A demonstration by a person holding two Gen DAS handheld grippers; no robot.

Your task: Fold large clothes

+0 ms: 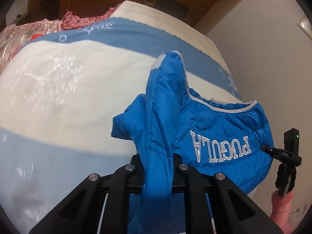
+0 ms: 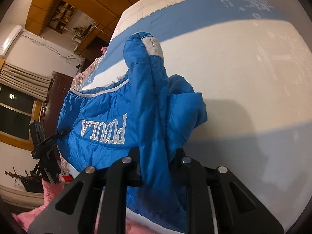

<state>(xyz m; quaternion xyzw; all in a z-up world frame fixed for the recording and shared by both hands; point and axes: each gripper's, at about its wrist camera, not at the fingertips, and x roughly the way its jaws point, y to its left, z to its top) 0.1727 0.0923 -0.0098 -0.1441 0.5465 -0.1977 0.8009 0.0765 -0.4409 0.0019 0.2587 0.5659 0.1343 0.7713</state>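
Observation:
A bright blue padded jacket [image 1: 220, 136] with silver letters lies on a bed with a white and blue blanket [image 1: 58, 89]. My left gripper [image 1: 158, 161] is shut on a bunched sleeve of the jacket, whose grey cuff [image 1: 158, 63] points away over the blanket. My right gripper [image 2: 158, 156] is shut on the other bunched sleeve [image 2: 154, 89] with a grey cuff tab [image 2: 154, 47]. The jacket body [image 2: 97, 117] stretches between the two grippers. Each gripper shows in the other's view, the right one [image 1: 286, 156] and the left one [image 2: 46, 142].
A pink patterned quilt [image 1: 29, 33] lies at the far end of the bed. A white wall [image 1: 263, 39] runs along the bed's side. Wooden cabinets [image 2: 64, 5], a window [image 2: 15, 113] and an air conditioner [image 2: 9, 39] stand beyond the bed. Pink sleeves [image 2: 48, 193] are near the grippers.

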